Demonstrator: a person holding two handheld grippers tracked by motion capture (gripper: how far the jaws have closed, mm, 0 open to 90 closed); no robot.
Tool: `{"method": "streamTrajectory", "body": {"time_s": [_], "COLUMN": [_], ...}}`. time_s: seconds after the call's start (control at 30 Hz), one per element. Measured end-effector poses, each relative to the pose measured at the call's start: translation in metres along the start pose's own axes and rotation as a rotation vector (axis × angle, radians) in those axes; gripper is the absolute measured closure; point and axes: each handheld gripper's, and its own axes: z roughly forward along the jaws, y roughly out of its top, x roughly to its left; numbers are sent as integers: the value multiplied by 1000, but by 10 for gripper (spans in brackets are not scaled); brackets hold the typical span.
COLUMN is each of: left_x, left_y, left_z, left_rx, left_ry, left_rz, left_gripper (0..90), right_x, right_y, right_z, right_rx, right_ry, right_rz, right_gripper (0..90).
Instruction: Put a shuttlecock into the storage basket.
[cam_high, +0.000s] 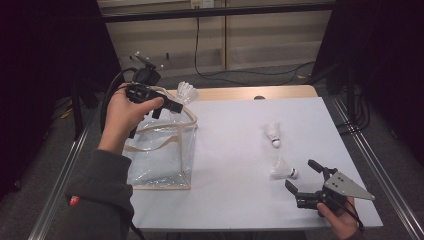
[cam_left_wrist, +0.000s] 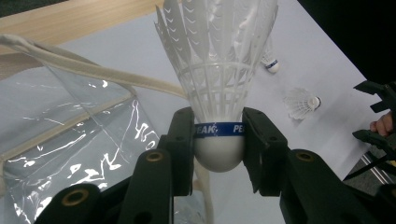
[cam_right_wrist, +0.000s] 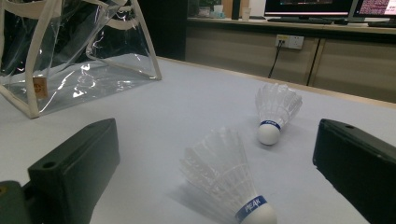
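My left gripper (cam_high: 175, 106) is raised over the back left of the table, shut on the cork base of a white feather shuttlecock (cam_high: 186, 92) (cam_left_wrist: 218, 70), above the open top of a clear plastic bag (cam_high: 160, 150) (cam_left_wrist: 70, 130) with cream trim. Two more shuttlecocks lie on the white table: one (cam_high: 273, 134) (cam_right_wrist: 275, 109) mid-right, another (cam_high: 283, 170) (cam_right_wrist: 226, 184) nearer the front. My right gripper (cam_high: 303, 176) (cam_right_wrist: 215, 158) rests low at the front right, open, its jaws either side of the nearer shuttlecock without touching it. The clear bag (cam_right_wrist: 65, 51) also stands at the far left of the right gripper view.
The white table sheet (cam_high: 235, 150) lies over a wooden top whose edge (cam_high: 250, 92) shows at the back. Metal rails run along both table sides. Cables hang by the back wall. Free room lies between the bag and the loose shuttlecocks.
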Motion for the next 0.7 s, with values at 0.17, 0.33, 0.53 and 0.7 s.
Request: {"method": "streamTrajectory", "body": {"time_s": [0.17,0.33,0.53,0.7], "left_x": [4,8,12,13], "left_y": [-1,-2,-4,-5], "left_z": [0,-1,-2,-2], "left_rx": [2,2,-6,-2], "left_ry": [2,12,23,25], "left_rz": [-7,-18,-34,-34], "left_gripper": [659,659,659,659], "right_x": [0,0,0,1], "right_y": [0,0,0,0], "right_z": [0,0,0,0], "right_rx": [3,5,3,2], "right_ry": [-1,-2,0,-1], "right_rz": [4,2,0,3], "right_gripper": [6,5,6,7]}}
